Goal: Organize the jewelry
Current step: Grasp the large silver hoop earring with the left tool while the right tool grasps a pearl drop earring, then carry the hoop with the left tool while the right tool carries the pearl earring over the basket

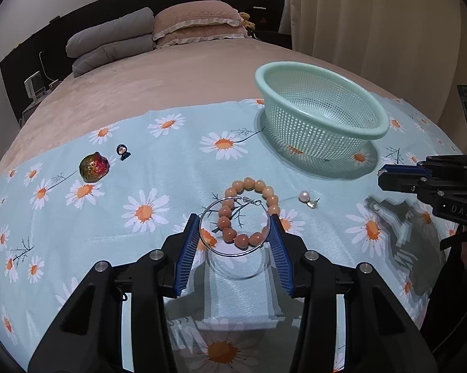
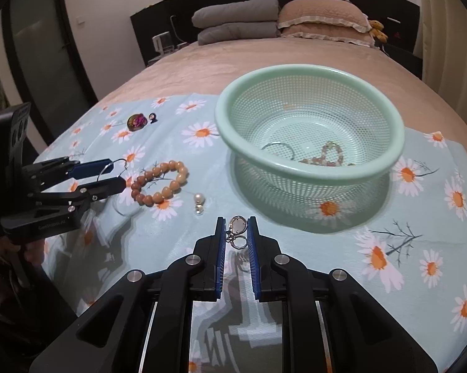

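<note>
I had the left claw point(image 1: 235, 233) pinching the thin silver hoop earring point(image 1: 235, 226), right claw point(image 2: 236, 230) pinching a small silver oval pendant point(image 2: 238, 224); pale-green perforated plastic basket point(image 2: 311, 168) sat just upper right, nearer the right claw.

Seen from the left wrist view. Basket point(image 1: 322, 124) stands on the cloth point(image 1: 158, 168) at 1 o'clock; cloth lies over the bed point(image 1: 140, 87). Bead bracelet point(image 1: 249, 213) on the cloth at centre, just toward 6 o'clock of the basket. Hoop earring point(image 1: 235, 227) overlaps the bracelet's near side, between the left gripper point(image 1: 235, 236) fingers. Pearl earring point(image 1: 308, 199) at 3 o'clock of the bracelet, near it. Shell-shaped piece point(image 1: 93, 168) at 9 o'clock, well apart; small stud point(image 1: 122, 150) just beside it at its 1 o'clock. Pillows point(image 1: 155, 34) at 12, far end of the bed.
</note>
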`<state>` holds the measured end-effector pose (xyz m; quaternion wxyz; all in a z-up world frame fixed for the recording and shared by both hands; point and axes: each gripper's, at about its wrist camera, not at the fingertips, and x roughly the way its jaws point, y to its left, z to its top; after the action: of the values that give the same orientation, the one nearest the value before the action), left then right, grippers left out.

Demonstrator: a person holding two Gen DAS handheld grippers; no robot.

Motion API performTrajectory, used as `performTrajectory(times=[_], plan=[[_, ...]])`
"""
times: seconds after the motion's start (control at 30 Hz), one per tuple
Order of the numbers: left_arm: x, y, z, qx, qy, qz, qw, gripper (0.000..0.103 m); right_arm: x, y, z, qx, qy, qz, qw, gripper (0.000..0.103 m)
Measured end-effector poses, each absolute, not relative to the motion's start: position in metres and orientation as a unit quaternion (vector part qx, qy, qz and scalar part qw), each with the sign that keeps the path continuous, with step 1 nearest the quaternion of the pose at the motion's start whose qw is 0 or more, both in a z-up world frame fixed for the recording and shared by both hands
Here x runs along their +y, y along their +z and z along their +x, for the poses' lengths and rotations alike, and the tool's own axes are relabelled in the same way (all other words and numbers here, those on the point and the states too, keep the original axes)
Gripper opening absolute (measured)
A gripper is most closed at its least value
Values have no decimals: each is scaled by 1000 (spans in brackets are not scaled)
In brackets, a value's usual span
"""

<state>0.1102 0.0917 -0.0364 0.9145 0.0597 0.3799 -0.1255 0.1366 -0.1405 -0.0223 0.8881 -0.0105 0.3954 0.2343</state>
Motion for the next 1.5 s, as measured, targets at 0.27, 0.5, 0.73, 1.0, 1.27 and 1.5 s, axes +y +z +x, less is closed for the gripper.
performTrajectory(times=[0.27, 0.5, 0.73, 1.0, 1.27, 1.5], plan=[[55, 3, 131, 353, -160, 96, 917, 46, -193, 12, 143, 357, 192, 21, 914, 13], [25, 14, 165, 344, -171, 124, 915, 46, -221, 26, 160, 342, 170, 35, 924, 13], [-4, 8, 197, 354, -183, 128, 908, 46, -223, 30, 189, 340, 171, 26, 924, 13], [-23, -7, 238, 383, -194, 123, 895, 46, -203, 22, 231, 344, 186, 8, 920, 13], [-37, -25, 265, 394, -195, 147, 886, 46, -192, 1, 265, 356, 176, 7, 918, 13], [-45, -33, 273, 395, -210, 157, 881, 46, -189, -16, 277, 372, 174, 1, 912, 13]])
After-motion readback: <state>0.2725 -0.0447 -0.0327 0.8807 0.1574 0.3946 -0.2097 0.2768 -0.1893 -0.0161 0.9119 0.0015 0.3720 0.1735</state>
